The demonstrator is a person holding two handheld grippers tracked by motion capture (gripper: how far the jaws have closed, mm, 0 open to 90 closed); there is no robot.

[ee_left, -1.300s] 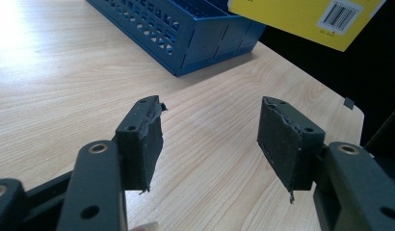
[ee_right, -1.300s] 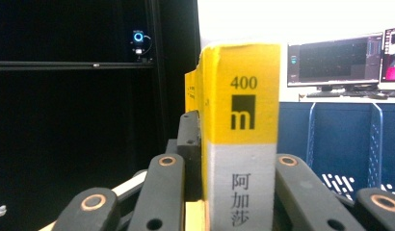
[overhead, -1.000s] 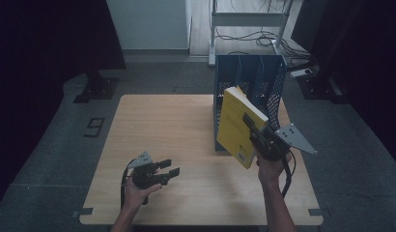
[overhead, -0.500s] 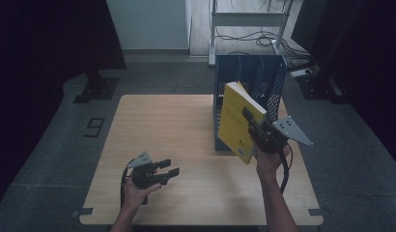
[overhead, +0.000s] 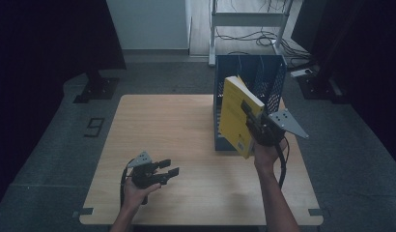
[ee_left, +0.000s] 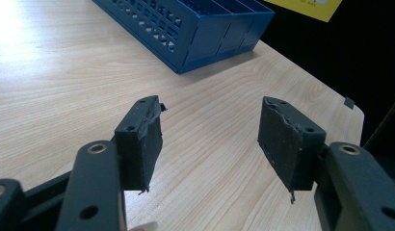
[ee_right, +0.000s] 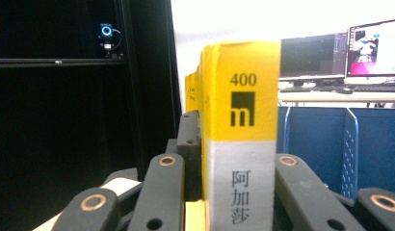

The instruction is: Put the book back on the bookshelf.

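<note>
A yellow book (overhead: 236, 113) hangs tilted in the air in front of the blue file rack (overhead: 270, 77), with my right gripper (overhead: 251, 121) shut on it. In the right gripper view the book's yellow and grey spine (ee_right: 241, 144) stands upright between the jaws, and the rack's dividers (ee_right: 347, 144) show behind it. My left gripper (overhead: 166, 167) rests low over the table's near left part, open, with nothing between its pads (ee_left: 141, 139). The left gripper view looks across the wood to the rack's base (ee_left: 205, 33).
The wooden table (overhead: 172, 125) has bare room across its left and middle. The rack stands at the back right edge. Beyond it are a metal shelf frame (overhead: 249, 21) with cables on the floor, and monitors (ee_right: 340, 48) on a desk.
My right gripper has lifted the yellow book a little higher and farther toward the rack. The left gripper has stayed where it was, open.
</note>
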